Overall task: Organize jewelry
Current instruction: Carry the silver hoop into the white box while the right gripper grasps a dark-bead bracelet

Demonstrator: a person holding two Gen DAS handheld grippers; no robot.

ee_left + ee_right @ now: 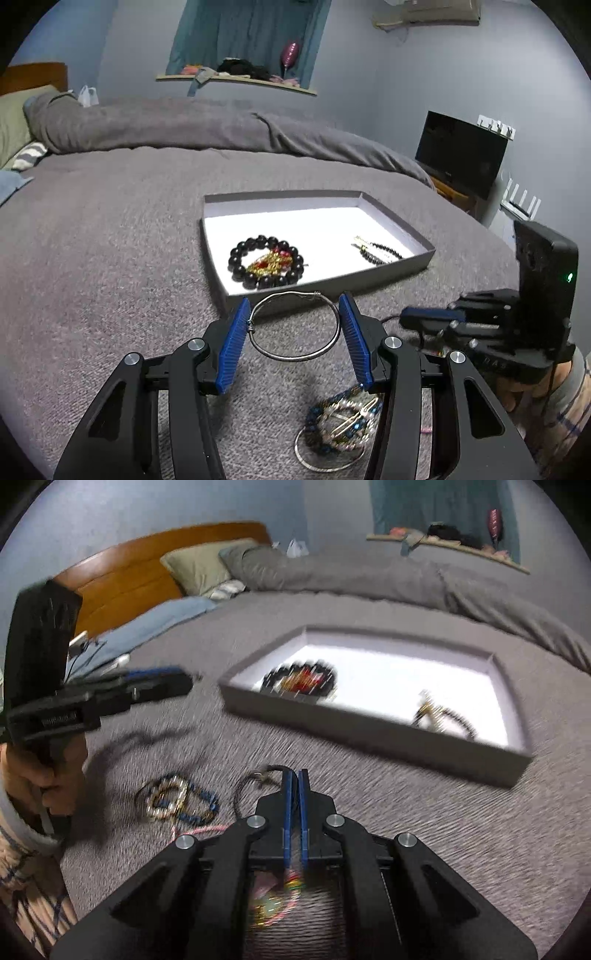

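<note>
A grey shallow box (332, 291) with a white floor lies on the bed. It holds a black bead bracelet (266, 266) around a gold and red piece, and a dark bead strand (376, 251). My left gripper (293, 306) holds a silver wire bangle (295, 325) between its blue pads, just before the box's near wall. A heap of blue and gold bead jewelry (343, 417) lies under it. My right gripper (294, 775) is shut on a thin dark loop (255, 779) above the blanket. The box (369, 734) and the bead heap (177, 801) also show in the blurred right wrist view.
The bed is covered by a grey blanket (110, 240) with a rolled duvet behind the box. A wooden headboard (147, 572) and pillows stand at the far left. A pink cord and a colourful piece (277, 901) lie under my right gripper.
</note>
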